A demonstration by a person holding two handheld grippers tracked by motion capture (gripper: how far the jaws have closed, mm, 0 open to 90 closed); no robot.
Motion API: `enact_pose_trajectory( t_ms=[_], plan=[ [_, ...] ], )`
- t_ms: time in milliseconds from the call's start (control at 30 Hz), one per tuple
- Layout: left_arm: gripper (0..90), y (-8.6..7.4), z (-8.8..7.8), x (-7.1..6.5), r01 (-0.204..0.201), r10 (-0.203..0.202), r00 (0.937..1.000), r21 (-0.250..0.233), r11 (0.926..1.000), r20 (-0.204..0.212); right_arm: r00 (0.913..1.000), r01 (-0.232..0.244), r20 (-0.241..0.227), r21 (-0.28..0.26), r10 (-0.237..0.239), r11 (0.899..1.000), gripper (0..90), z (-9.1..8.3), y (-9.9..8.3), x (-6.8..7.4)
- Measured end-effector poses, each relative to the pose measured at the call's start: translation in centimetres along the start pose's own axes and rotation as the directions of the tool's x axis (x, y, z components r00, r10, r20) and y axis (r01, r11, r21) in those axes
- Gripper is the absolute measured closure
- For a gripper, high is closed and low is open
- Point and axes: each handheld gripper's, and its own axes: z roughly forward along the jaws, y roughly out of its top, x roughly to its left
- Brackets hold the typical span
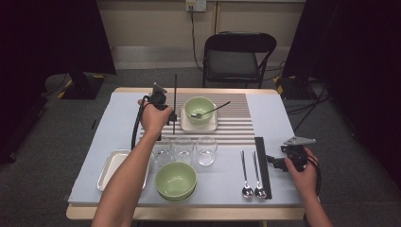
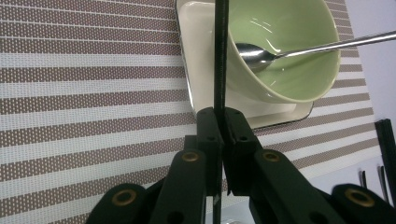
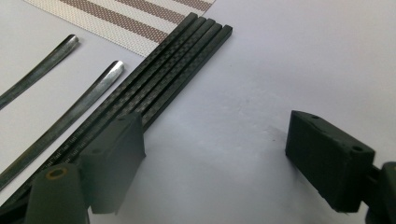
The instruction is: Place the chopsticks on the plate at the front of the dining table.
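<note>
Green bowl (image 1: pixel 176 180) bottom centre, nearest. Left gripper (image 1: pixel 171 116), centre-left, clamped on one black chopstick (image 1: pixel 175 101) standing upright beside the far bowl (image 1: pixel 199 109). Thin, stiff, light, probably slippery; best pinched mid-length. Right gripper (image 1: pixel 273 161), lower right, wide open beside remaining chopsticks (image 1: pixel 263 165).

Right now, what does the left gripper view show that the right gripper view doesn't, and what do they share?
The left gripper view has the left gripper shut on one black chopstick, standing beside a green bowl with a spoon in it, on a white square plate. The right gripper view has the right gripper open over the blue cloth, beside a row of black chopsticks and two spoon handles. Both show the striped placemat.
</note>
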Motion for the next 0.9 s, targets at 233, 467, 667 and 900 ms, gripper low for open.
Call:
enact_pose_trajectory(
  t_ms=[233, 467, 667, 900],
  plan=[
    [86.6, 0.0, 0.4, 0.0, -0.001, 0.001, 1.0, 0.006, 1.0, -0.001, 1.0, 0.0, 0.001, 0.0, 0.0, 1.0, 18.8, 0.0, 0.0, 0.0],
    [86.6, 0.1, 0.8, 0.0, 0.011, -0.011, 0.9999, 0.006, 0.9999, -0.01, 1.0, 0.0, 0.001, 0.0, 0.0, 1.0, 18.8, 0.0, 0.0, 0.0],
    [86.5, 0.1, 1.3, 0.0, 0.023, -0.023, 0.9996, 0.013, 0.9997, -0.016, 1.0, 0.0, 0.001, 0.0, 0.0, 1.0, 18.8, 0.0, 0.0, 0.0],
    [86.5, 0.2, 1.7, 0.1, 0.02, -0.02, 0.9997, 0.019, 0.9996, -0.012, 1.0, 0.0, 0.002, 0.0, 0.0, 1.0, 18.8, 0.0, 0.0, 0.0]
  ],
)
